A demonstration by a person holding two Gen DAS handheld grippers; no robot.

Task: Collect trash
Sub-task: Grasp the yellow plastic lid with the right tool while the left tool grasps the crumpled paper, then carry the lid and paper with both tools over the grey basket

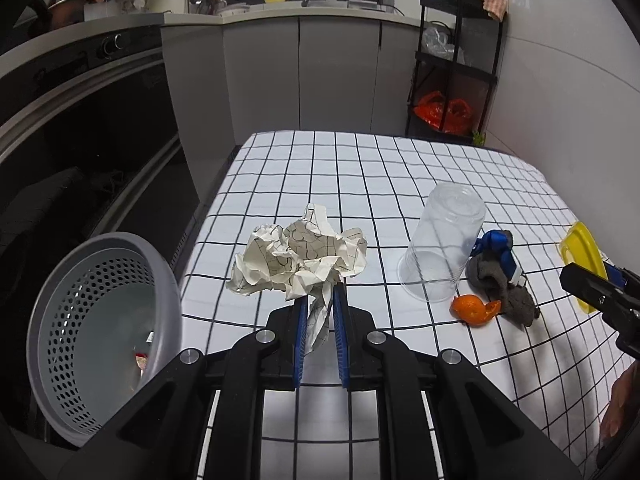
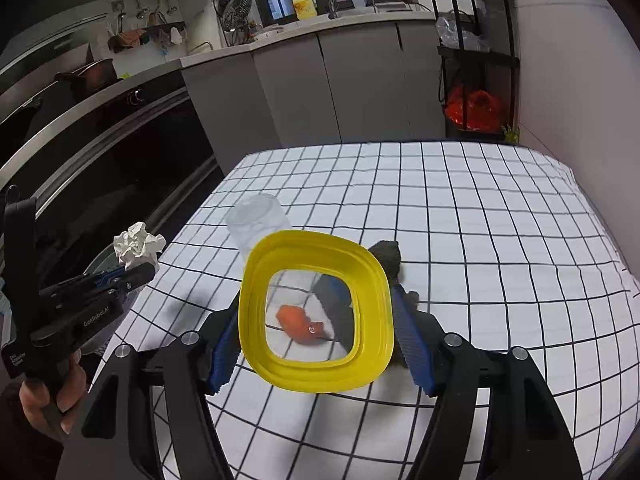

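Our left gripper [image 1: 321,312] is clenched on the light, soft paper [image 1: 300,256], pinched by a trailing fold above the table [image 1: 360,168] beside the bin [image 1: 100,320], while our right gripper [image 2: 316,336] clasps the stiff lid [image 2: 316,312] by its edges.

left gripper [image 1: 320,312] level, its blue pads [image 1: 302,340] clamped on crumpled paper [image 1: 300,256]; right gripper [image 2: 316,328] level, fingers spread wide, gripping a yellow lid [image 2: 312,372] by its edges.
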